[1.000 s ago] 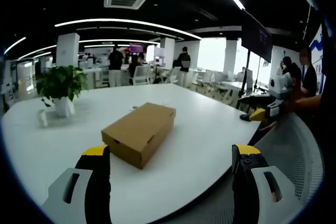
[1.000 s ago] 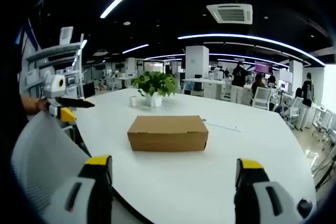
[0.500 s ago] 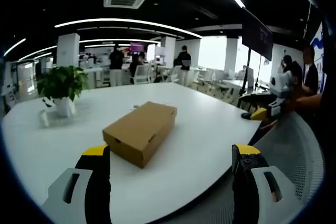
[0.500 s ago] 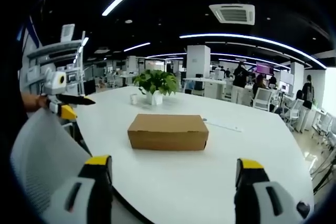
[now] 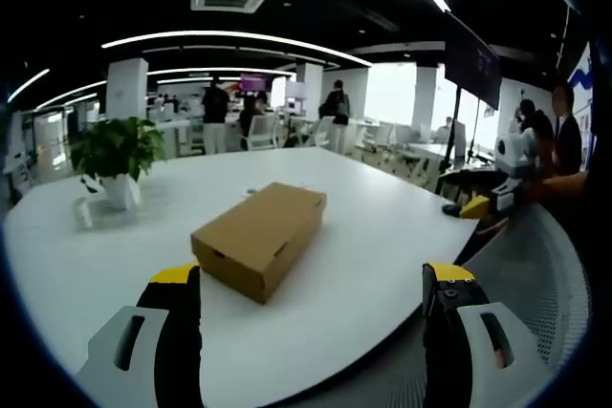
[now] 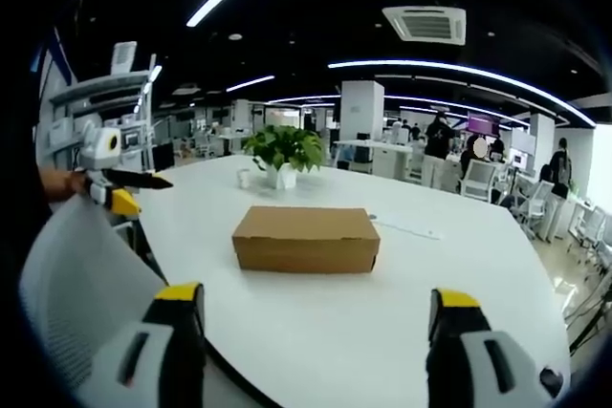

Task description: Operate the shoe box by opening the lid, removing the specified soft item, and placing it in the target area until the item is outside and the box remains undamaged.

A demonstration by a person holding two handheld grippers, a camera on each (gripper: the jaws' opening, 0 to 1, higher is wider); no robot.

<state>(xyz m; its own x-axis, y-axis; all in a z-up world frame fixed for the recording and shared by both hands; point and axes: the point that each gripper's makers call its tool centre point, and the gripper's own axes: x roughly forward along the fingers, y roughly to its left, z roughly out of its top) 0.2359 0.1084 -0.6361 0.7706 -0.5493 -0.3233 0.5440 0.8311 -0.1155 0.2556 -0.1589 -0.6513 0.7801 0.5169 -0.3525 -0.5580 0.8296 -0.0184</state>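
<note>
shoe box (image 6: 305, 238) lid shut, unmarked | left gripper (image 5: 311, 298) fingers spread | right gripper (image 6: 316, 317) fingers spread

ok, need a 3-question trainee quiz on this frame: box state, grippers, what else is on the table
1. True or false: the lid of the box is already open.
2. Which describes both grippers? A) open, short of the box B) shut on the box C) one holds the lid
3. Fill in: a potted ____ stands on the table beyond the box.

Key:
1. False; the lid is shut.
2. A; the left gripper and the right gripper show jaws wide apart, holding nothing.
3. plant
</note>
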